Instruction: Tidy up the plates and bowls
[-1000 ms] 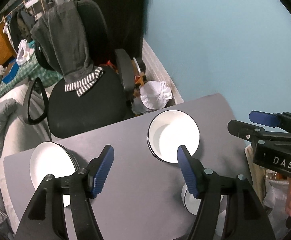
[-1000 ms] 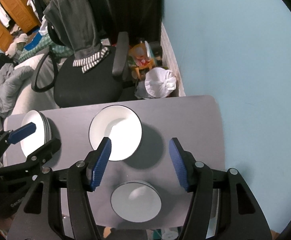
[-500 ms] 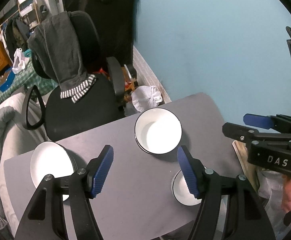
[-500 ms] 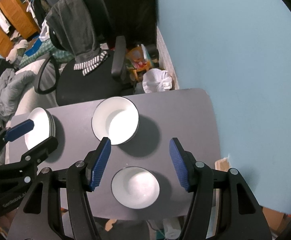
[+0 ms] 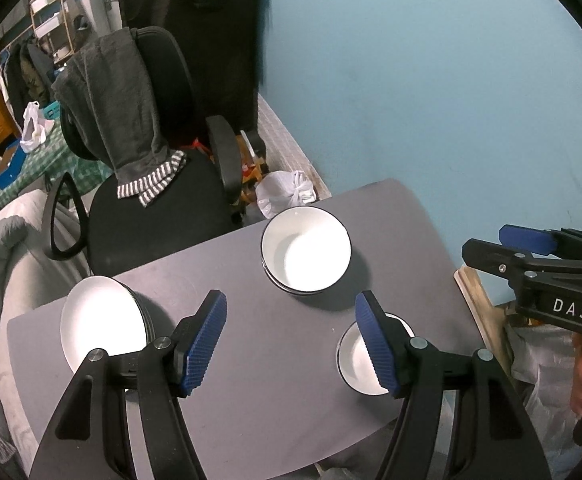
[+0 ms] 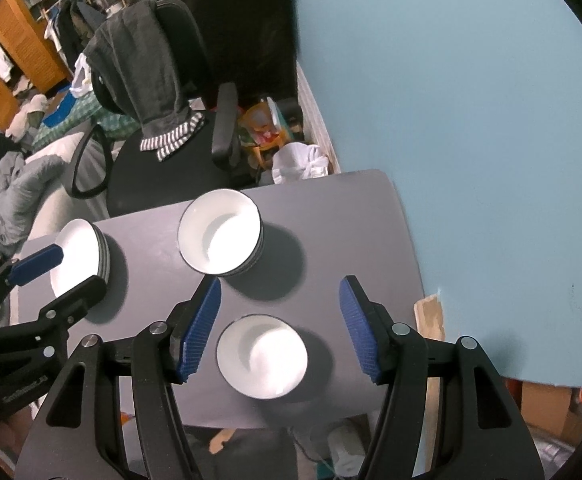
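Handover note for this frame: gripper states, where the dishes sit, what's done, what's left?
Left gripper: open, empty, above the table.
Right gripper: open, empty, over the small bowl.
Plate stack sits at the table's left end; the large bowls, apparently stacked, sit at the far middle; the small bowl stands alone near the front edge.
Done: plates look stacked.
Left: probably move the small bowl to its place; nothing is gripped yet.

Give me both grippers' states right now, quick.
Left gripper: open, holding nothing, above the grey table.
Right gripper: open, holding nothing, above the small bowl.
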Motion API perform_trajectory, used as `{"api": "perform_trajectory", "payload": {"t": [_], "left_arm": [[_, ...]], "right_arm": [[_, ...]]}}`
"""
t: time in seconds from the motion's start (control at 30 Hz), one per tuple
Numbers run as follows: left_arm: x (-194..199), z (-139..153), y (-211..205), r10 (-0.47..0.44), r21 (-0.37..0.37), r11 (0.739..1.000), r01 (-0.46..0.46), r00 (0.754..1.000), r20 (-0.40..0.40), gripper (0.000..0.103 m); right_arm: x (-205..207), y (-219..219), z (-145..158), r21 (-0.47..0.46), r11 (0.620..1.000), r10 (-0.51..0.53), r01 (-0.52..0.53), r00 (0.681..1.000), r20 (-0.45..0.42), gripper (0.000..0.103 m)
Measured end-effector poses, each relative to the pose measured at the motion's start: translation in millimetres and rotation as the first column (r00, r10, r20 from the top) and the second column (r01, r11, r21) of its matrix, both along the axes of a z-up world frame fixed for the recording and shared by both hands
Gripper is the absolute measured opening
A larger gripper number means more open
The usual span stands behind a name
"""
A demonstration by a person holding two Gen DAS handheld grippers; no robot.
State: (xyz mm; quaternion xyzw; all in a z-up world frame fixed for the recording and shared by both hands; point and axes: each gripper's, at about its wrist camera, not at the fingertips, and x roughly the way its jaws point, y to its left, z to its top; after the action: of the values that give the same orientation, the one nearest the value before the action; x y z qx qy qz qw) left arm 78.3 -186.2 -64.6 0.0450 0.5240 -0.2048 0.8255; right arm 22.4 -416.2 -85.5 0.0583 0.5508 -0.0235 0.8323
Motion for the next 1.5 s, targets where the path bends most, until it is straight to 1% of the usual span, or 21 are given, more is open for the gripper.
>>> {"api": "perform_trajectory", "payload": {"t": [0.1, 0.47, 0.67, 0.87, 1.07, 1.3, 1.5], "left_arm": [[-4.6, -4.5, 0.6, -0.002, -0.016, 1.000, 0.002, 1.000, -0.023, 0.069], [-15.0, -18.9, -7.8, -0.059, -0.003, 0.998, 0.059, 0.996, -0.061, 0.069], [-14.2, -32.5, -11.7, -0.080, 0.004, 0.997, 0.080, 0.992, -0.101, 0.069], [-14.4, -52.8, -18.2, -0.094, 0.013, 0.995, 0.098, 0.984, -0.154, 0.069], [-14.7, -79.0, -27.4, -0.109, 0.022, 0.993, 0.116, 0.971, -0.213, 0.069], [-21.2, -107.4, -42.9, -0.140, 0.057, 0.985, 0.160, 0.955, -0.260, 0.069], [-23.7, -129.3, -52.7, -0.152, 0.075, 0.981, 0.179, 0.948, -0.281, 0.069]], "right_arm": [[-4.9, -1.5, -1.9, 0.004, 1.000, -0.004, 0.004, 1.000, -0.008, 0.061], [-23.7, -18.8, -16.0, 0.014, 0.997, -0.072, 0.073, 0.996, -0.046, 0.061], [-29.5, -19.9, -25.9, 0.016, 0.996, -0.082, 0.084, 0.994, -0.070, 0.061], [-34.8, -23.2, -46.8, 0.032, 0.994, -0.097, 0.101, 0.990, -0.104, 0.061], [-38.6, -24.9, -70.7, 0.047, 0.993, -0.102, 0.109, 0.985, -0.137, 0.061], [-39.3, -24.2, -100.8, 0.073, 0.992, -0.087, 0.100, 0.982, -0.166, 0.061], [-40.4, -23.0, -123.7, 0.076, 0.993, -0.075, 0.091, 0.979, -0.190, 0.061]]}}
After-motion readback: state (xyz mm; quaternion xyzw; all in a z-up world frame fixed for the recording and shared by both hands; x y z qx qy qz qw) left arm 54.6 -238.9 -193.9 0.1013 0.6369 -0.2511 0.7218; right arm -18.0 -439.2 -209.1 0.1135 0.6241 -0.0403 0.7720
